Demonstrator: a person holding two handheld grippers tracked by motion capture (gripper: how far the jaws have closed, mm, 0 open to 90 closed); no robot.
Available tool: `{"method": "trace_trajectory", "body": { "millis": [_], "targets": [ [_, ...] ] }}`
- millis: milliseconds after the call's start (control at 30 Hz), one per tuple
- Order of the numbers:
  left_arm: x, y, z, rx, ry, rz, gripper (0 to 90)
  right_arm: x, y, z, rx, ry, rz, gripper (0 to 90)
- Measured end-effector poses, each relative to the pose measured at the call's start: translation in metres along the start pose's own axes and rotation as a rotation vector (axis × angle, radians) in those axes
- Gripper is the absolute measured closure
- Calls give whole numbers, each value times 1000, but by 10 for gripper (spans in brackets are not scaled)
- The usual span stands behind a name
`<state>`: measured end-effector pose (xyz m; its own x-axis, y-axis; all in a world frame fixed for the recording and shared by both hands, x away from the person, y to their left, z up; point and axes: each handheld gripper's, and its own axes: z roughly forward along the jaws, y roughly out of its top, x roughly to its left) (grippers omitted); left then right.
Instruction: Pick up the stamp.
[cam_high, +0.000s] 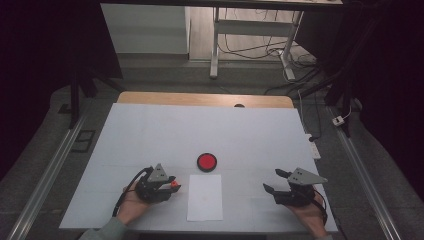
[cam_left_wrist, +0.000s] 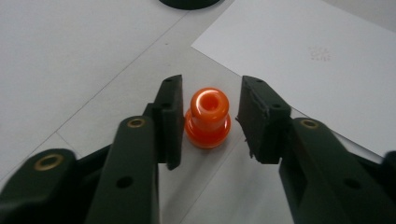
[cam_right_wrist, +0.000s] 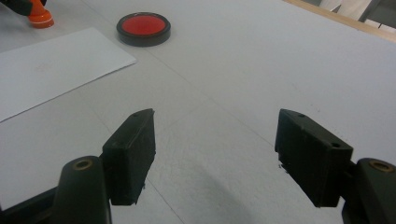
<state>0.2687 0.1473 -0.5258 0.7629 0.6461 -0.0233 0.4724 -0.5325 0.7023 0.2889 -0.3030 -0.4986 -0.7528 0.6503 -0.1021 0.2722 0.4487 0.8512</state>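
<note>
Between the jaws of the left gripper (cam_left_wrist: 209, 122), an orange stamp (cam_left_wrist: 208, 117) is seen standing upright on the table (cam_high: 150, 130), just left of the paper (cam_high: 205, 197). In the left gripper view the left jaw is seen touching or nearly touching the stamp's base, while a visible gap remains at the right jaw; the pads are therefore not yet pressed on both sides, and the stamp is judged not yet gripped. The right gripper (cam_high: 274, 180) is held with its jaws wide apart and nothing between them, resting well to the right of the paper. A red ink pad (cam_high: 206, 162) is placed just beyond the paper's far edge. A faint mark is visible on the paper, but it cannot be told what it is. As judged, the approach to the stamp is complete; closing, lifting, inking and pressing onto the paper remain to be done.
</note>
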Motion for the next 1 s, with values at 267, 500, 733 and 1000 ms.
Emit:
{"method": "trace_trajectory", "body": {
  "millis": [267,500,733,1000],
  "targets": [
    [0,0,0,3,12,11,718,-1,0,0,4,3,-1,286],
    [1,0,-4,-24,20,7,721,0,0,-1,0,1,-1,285],
    [2,0,-8,-50,15,-6,722,0,1,-2,-3,0,-2,285],
    [6,-2,-14,-81,1,-33,722,-1,0,-3,-5,-5,2,285]
  ]
}}
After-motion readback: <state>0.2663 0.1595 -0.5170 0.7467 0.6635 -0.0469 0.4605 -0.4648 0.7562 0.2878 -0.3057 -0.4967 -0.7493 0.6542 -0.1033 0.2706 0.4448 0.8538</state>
